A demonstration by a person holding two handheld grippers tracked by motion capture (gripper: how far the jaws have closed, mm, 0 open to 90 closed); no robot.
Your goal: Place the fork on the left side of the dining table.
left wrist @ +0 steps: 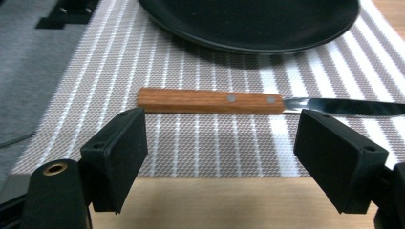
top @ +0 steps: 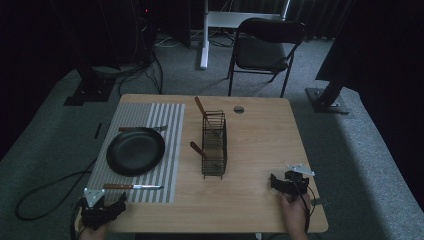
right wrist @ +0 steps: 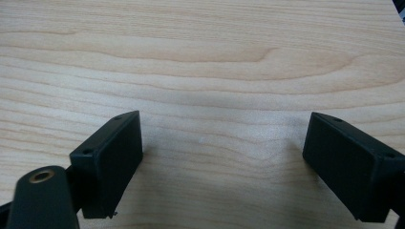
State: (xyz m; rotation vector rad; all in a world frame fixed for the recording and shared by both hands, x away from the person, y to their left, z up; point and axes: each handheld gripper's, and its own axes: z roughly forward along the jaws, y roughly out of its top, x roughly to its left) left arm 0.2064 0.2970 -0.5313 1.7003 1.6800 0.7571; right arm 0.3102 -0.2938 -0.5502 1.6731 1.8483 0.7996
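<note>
A knife with a wooden handle (left wrist: pixel 210 101) (top: pixel 132 187) lies across the striped placemat (top: pixel 165 120) (left wrist: pixel 105 62), just in front of a black plate (top: pixel 135 150) (left wrist: pixel 253 21). My left gripper (top: pixel 119 204) (left wrist: pixel 219 152) sits at the table's front left corner, open, its jaws short of the knife with nothing between them. A second wooden-handled utensil (top: pixel 142 128) lies behind the plate. My right gripper (top: pixel 274 183) (right wrist: pixel 222 162) rests open over bare wood at the front right, empty.
A black wire caddy (top: pixel 214 145) stands mid-table with two wooden-handled utensils (top: pixel 200 106) in it. The wooden table (top: pixel 260 145) has a round cable hole (top: pixel 239 109) at the back. A black chair (top: pixel 265 47) stands beyond the table.
</note>
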